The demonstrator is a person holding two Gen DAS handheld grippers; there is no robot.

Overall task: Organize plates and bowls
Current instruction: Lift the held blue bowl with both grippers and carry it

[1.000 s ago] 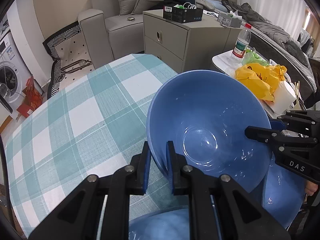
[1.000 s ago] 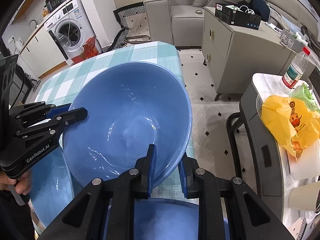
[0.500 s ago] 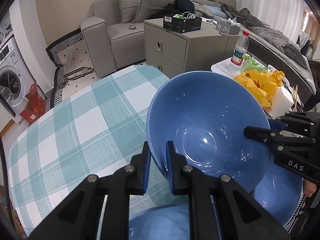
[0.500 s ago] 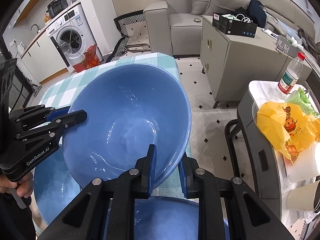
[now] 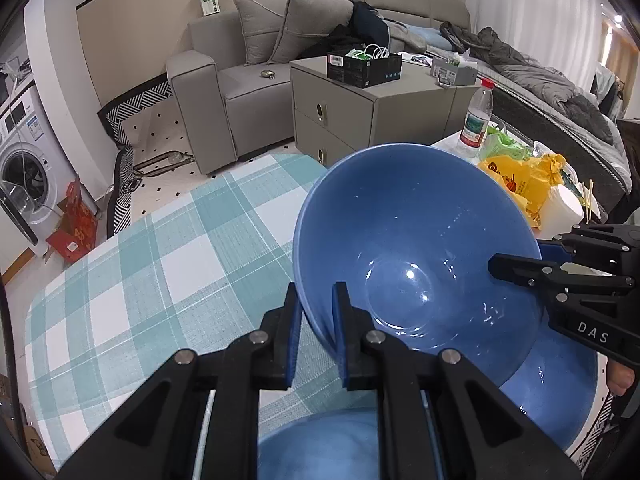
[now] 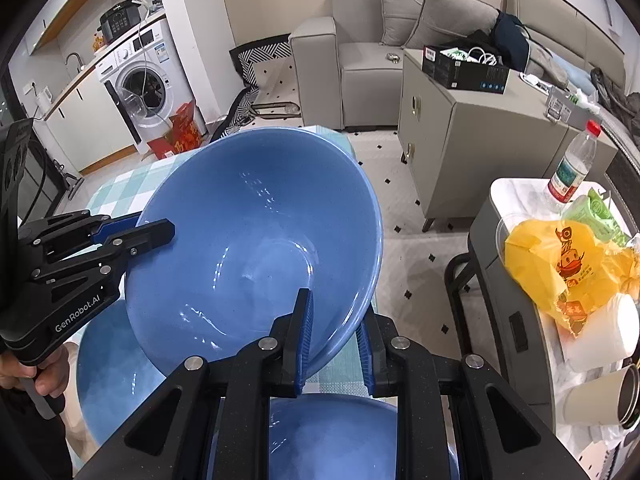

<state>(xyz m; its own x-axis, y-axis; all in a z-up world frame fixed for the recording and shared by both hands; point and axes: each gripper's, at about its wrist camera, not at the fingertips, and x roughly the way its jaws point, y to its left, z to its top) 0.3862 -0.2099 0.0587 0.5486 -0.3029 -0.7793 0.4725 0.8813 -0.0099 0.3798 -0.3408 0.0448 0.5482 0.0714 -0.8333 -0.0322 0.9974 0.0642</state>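
I see the bowl raised above the table, with my left gripper on its near rim and my right gripper on its far-right rim. Two more bowls lie under it on the table, and the cabinet and sofa stand behind the table.

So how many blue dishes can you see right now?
3: the big bowl pinched by both the left gripper and right gripper, a dish under it, another nearest the cameras. More may be hidden.
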